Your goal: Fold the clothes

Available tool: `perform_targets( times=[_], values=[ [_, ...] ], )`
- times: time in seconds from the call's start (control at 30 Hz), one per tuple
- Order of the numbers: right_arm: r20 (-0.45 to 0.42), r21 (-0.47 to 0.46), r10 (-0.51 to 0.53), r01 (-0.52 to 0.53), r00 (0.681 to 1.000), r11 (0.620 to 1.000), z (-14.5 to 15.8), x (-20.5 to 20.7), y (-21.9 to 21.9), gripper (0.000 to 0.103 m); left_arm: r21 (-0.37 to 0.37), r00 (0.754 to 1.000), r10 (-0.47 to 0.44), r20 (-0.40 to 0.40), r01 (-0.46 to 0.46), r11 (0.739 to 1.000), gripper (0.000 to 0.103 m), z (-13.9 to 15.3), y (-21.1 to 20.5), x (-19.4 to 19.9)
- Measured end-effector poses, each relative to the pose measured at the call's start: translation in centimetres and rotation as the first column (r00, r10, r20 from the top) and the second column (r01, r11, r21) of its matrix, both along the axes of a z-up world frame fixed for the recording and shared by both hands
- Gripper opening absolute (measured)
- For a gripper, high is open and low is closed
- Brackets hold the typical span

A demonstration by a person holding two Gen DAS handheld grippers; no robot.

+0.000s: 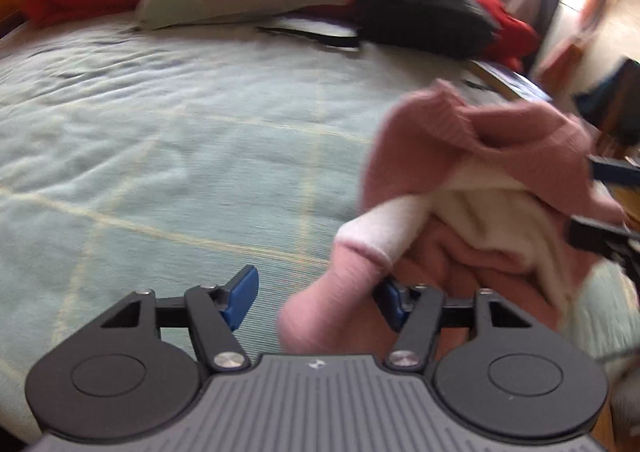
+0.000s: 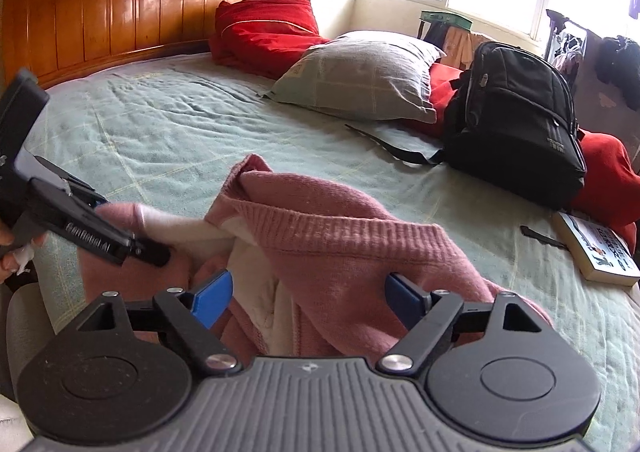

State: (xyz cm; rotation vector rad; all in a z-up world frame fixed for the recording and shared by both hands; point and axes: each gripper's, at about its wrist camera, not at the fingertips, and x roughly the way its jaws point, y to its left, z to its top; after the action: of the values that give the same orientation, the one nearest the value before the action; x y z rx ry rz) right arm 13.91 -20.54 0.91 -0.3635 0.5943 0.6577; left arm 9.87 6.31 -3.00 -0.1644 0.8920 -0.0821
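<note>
lying crumpled near the bed's (image 2: 168, 120) near edge, the pink sweater (image 2: 332, 236) is sitting under both tools; right gripper (image 2: 308, 298) is spread over it, left gripper (image 1: 316, 298) is half-spread, cuff between.

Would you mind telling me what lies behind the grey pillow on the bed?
Behind the grey pillow a red quilt is bunched against the wooden headboard, and more red fabric shows at its right, beside the black backpack. Whatever lies under the pillow is covered.
</note>
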Motion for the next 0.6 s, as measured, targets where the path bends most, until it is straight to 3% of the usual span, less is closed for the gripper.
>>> perform_targets(
  times=[0.07, 0.17, 0.33, 0.5, 0.6],
  values=[
    [0.003, -0.001, 0.006, -0.006, 1.000, 1.000, 0.0, -0.1, 0.3, 0.087, 0.004, 1.000, -0.024, 0.003, 0.023, 1.000, 0.041, -0.1, -0.4, -0.1],
    [0.010, 0.001, 0.015, -0.015, 1.000, 1.000, 0.2, -0.4, 0.5, 0.087, -0.025, 1.000, -0.021, 0.006, 0.021, 0.999, 0.028, -0.2, -0.1, 0.0],
    [0.031, 0.009, 0.024, -0.025, 0.999, 1.000, 0.9, -1.0, 0.2, 0.087, -0.010, 1.000, -0.001, 0.027, 0.001, 1.000, 0.024, 0.6, 1.0, 0.5],
    [0.047, 0.028, 0.005, -0.006, 0.999, 1.000, 1.6, -0.8, -0.5, 0.088, 0.061, 0.998, 0.028, 0.057, -0.031, 0.998, 0.023, 1.6, 2.7, 2.2],
    [0.049, 0.029, -0.025, 0.024, 0.998, 0.999, 1.6, -0.4, -1.0, 0.088, 0.119, 0.995, 0.063, 0.080, -0.073, 0.990, 0.017, 2.2, 4.0, 3.5]
  ],
)
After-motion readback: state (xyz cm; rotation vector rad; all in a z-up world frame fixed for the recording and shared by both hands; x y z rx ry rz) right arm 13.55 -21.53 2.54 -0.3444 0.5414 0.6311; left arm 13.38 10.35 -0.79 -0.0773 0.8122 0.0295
